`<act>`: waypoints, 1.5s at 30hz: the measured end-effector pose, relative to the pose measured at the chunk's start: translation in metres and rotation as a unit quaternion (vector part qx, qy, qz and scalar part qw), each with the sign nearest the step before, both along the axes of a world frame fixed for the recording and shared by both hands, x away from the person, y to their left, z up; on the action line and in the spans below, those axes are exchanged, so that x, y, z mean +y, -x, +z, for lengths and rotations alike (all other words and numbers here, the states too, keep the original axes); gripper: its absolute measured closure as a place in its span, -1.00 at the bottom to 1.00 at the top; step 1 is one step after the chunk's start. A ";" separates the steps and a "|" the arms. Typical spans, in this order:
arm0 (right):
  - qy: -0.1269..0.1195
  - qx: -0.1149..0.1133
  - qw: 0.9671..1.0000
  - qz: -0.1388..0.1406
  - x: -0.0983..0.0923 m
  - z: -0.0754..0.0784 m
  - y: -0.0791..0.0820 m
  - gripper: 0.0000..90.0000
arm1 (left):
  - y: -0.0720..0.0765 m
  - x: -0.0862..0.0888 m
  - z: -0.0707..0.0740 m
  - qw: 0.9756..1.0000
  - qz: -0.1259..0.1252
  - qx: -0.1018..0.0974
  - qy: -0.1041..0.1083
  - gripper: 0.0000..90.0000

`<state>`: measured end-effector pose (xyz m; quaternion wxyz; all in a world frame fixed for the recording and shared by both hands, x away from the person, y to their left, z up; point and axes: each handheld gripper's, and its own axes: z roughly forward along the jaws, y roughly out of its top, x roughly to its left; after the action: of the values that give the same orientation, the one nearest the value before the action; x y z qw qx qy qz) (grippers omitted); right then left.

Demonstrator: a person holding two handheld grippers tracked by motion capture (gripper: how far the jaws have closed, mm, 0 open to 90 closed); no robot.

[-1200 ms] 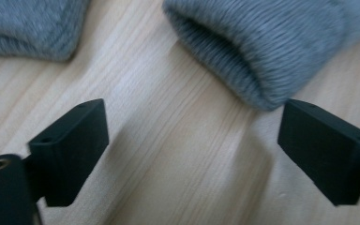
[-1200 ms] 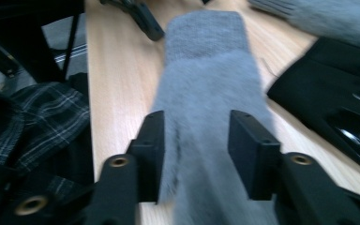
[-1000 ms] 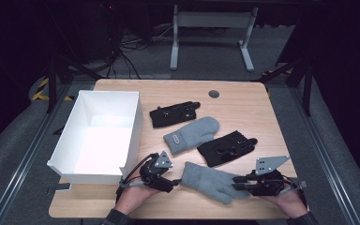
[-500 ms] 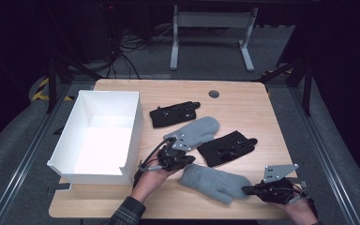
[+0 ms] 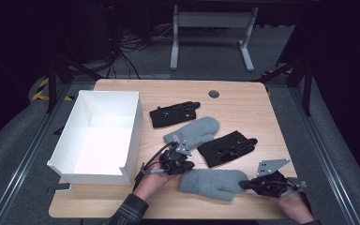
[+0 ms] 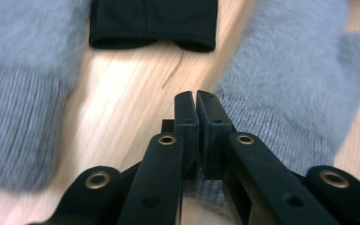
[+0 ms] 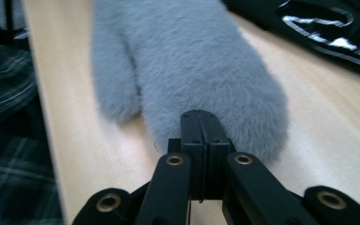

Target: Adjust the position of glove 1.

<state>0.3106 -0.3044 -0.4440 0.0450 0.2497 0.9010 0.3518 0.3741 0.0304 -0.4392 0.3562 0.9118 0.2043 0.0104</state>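
Observation:
Two grey fuzzy mittens and two black gloves lie on the wooden table [image 5: 243, 103]. The near mitten [image 5: 213, 183] lies flat at the front between my two grippers. My left gripper [image 5: 189, 165] is shut by its ribbed cuff; in the left gripper view its jaws [image 6: 197, 99] meet above that cuff [image 6: 272, 136], and no fabric shows between them. My right gripper [image 5: 243, 184] is shut at the mitten's rounded end; in the right gripper view its tips [image 7: 200, 115] rest against the fur [image 7: 183, 61], with nothing visibly pinched.
The other mitten [image 5: 193, 133] lies just beyond my left gripper, a black glove [image 5: 227, 147] to its right and a second black glove [image 5: 174, 114] farther back. An open white box [image 5: 133, 136] stands at the left. A dark round disc [image 5: 213, 93] sits near the far edge.
My left hand has moved away from me and to the right, to the near mitten's cuff. My right hand has stayed at the mitten's far end.

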 end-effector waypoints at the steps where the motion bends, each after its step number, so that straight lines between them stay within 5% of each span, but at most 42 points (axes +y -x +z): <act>1: 0.000 0.000 1.000 0.000 0.000 0.000 0.000 1.00 | 0.002 0.004 0.000 1.000 0.003 0.002 0.001 0.94; 7: 0.001 -0.003 1.000 -0.020 0.006 0.000 -0.022 1.00 | 0.014 0.019 -0.004 1.000 0.014 0.013 0.016 0.92; 16: -0.001 -0.009 1.000 -0.026 0.014 0.000 -0.042 1.00 | 0.026 0.027 -0.006 0.999 0.026 0.015 0.012 0.84; 22: -0.018 -0.024 0.998 -0.059 -0.004 0.002 -0.035 0.33 | 0.023 0.028 -0.001 0.999 0.054 0.000 0.000 0.37; 28: 0.005 -0.050 0.992 -0.118 -0.025 -0.008 -0.024 -0.28 | 0.012 0.020 0.004 0.997 0.068 -0.021 -0.009 -0.20; 36: 0.018 -0.061 0.987 -0.145 -0.036 -0.019 -0.024 -0.58 | -0.010 0.011 0.010 0.998 0.058 -0.037 -0.005 -0.64; 45: 0.002 -0.076 0.986 -0.147 -0.036 -0.026 -0.024 -0.79 | -0.040 0.002 0.022 0.996 0.055 -0.064 -0.007 -0.72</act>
<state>0.3349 -0.3408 -0.4696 0.1647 0.3520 0.8491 0.3576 0.4139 0.0325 -0.4176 0.3614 0.8989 0.2309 0.0896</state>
